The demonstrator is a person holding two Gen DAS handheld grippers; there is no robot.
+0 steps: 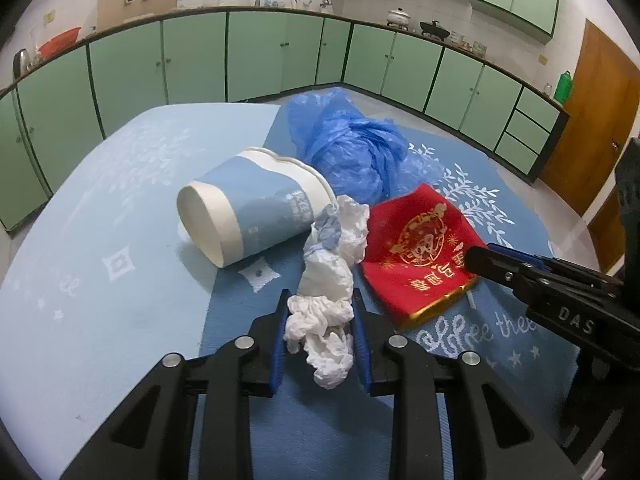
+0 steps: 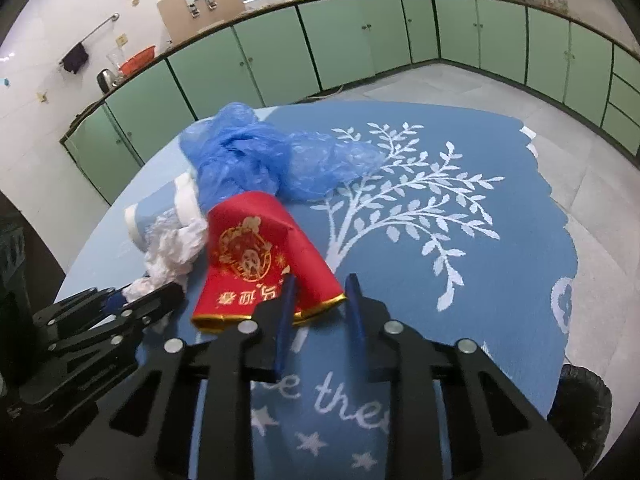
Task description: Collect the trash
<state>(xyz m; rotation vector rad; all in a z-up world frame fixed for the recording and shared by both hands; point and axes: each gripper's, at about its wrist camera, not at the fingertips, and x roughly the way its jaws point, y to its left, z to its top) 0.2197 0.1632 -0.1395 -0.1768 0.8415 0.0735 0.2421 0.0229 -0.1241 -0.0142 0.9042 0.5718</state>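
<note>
My left gripper [image 1: 320, 296] is shut on a crumpled white tissue [image 1: 324, 276] that trails away towards a tipped blue-and-white paper cup [image 1: 248, 216]. A red packet with gold print [image 1: 416, 248] lies to the right of the tissue, and behind both is a crumpled blue plastic bag [image 1: 348, 148]. My right gripper [image 2: 320, 284] has its blue pads closed in on the near gold-edged corner of the red packet [image 2: 256, 240], which bulges upward. In the right wrist view the left gripper [image 2: 148, 294] sits at the left, holding the tissue [image 2: 172, 248]. The cup [image 2: 160, 208] is partly hidden behind it.
All of it lies on a round table under a blue cloth [image 2: 460, 280] with a white tree pattern. A black bin [image 2: 580, 396] stands on the floor past the table's right edge. Green cabinets [image 1: 200, 56] line the walls, and a wooden door [image 1: 592, 112] is at the right.
</note>
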